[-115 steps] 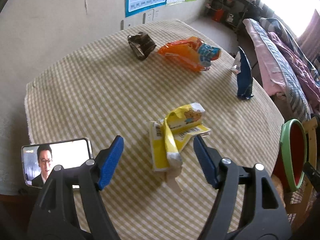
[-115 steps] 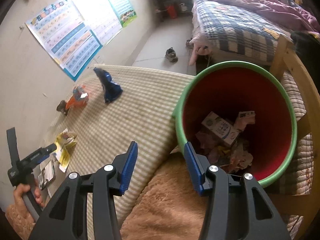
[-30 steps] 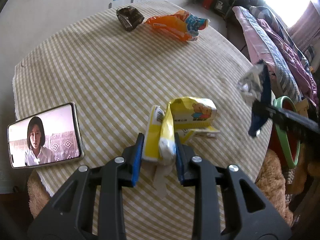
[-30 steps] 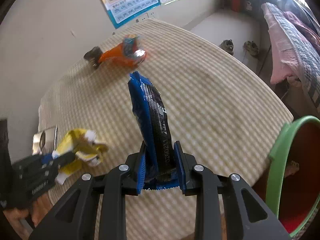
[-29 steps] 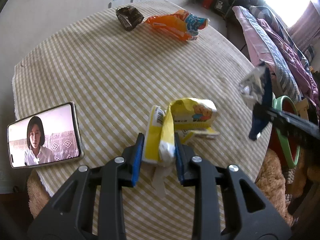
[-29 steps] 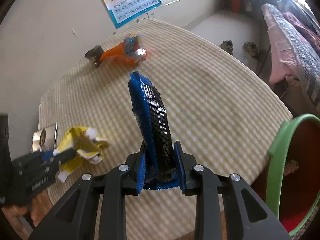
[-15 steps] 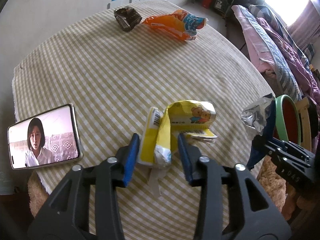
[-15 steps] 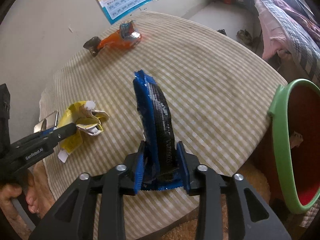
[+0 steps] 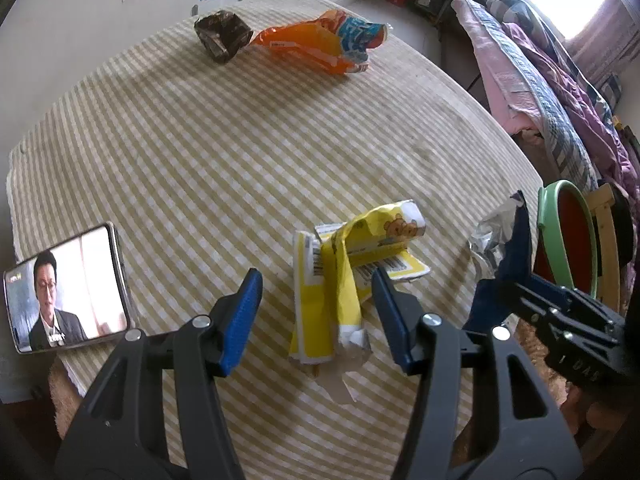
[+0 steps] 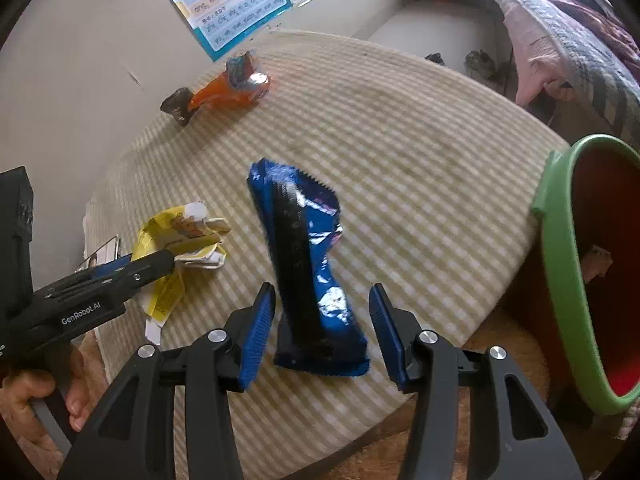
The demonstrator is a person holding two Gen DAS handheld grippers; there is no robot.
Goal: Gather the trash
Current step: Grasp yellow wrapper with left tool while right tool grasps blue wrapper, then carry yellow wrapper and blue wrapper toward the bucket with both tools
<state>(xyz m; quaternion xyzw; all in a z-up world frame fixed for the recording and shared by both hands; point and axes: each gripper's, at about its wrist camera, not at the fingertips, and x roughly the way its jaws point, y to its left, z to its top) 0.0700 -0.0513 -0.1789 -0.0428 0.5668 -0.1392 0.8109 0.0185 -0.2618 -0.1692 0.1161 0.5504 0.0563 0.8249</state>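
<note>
Crumpled paper scrap lies inside red green-rimmed bin

"GenRobot.AI" in white on the left gripper's black arm, pinyin syllables (ong, eng, ang) on the wall chart far beyond the jaws, other lettering unreadable

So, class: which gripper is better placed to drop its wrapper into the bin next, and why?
The right gripper. Its blue wrapper lies between its open jaws near the table edge, with the bin just beside. The left gripper, jaws also just opened, straddles the yellow wrapper farther away.
</note>
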